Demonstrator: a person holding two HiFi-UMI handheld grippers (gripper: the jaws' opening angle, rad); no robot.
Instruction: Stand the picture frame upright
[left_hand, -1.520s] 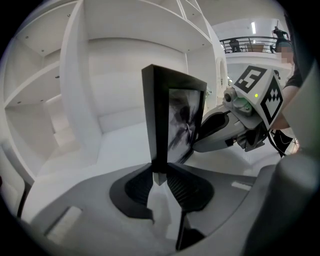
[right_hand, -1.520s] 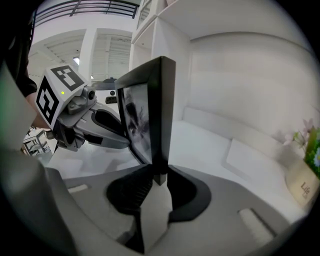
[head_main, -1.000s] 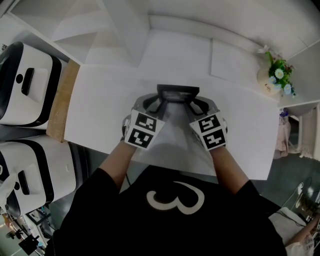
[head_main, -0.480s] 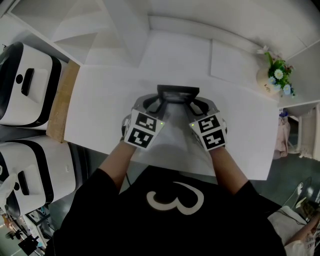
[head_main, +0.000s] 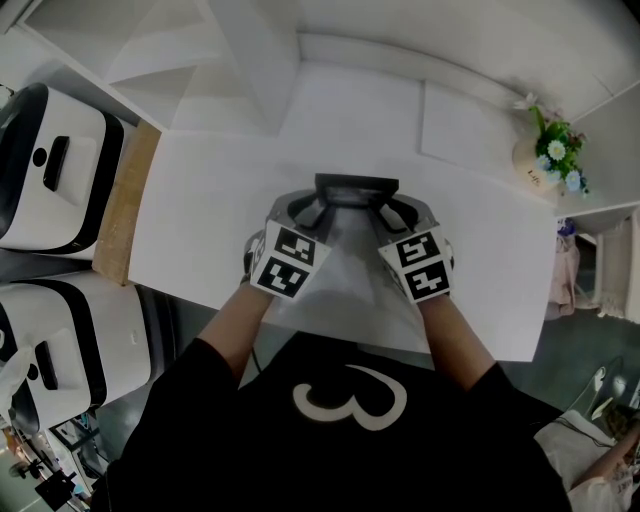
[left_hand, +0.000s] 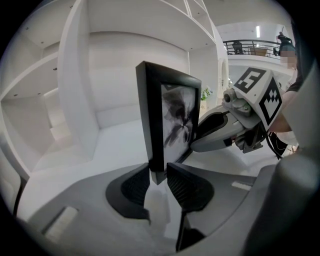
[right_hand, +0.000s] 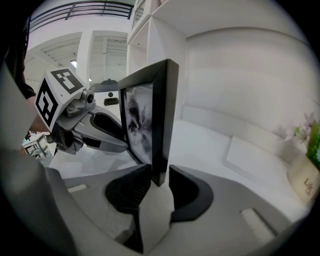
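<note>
L claw grips picture frame; R claw just opening (frame between).

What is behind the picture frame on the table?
Behind the frame lies bare white table, then the wall. The flowerpot stands off to the right, not behind it. The frame's back face and any stand are hidden in all views.

Soft, even overhead light is flooding the white rectangular tabletop, washing out its detail and leaving only a faint grey shadow near its middle. Both gripper views are bending strongly toward dark, vignetted edges, and their nearest foreground is blurring. The black-rimmed glazed picture frame is catching pale reflections.
</note>
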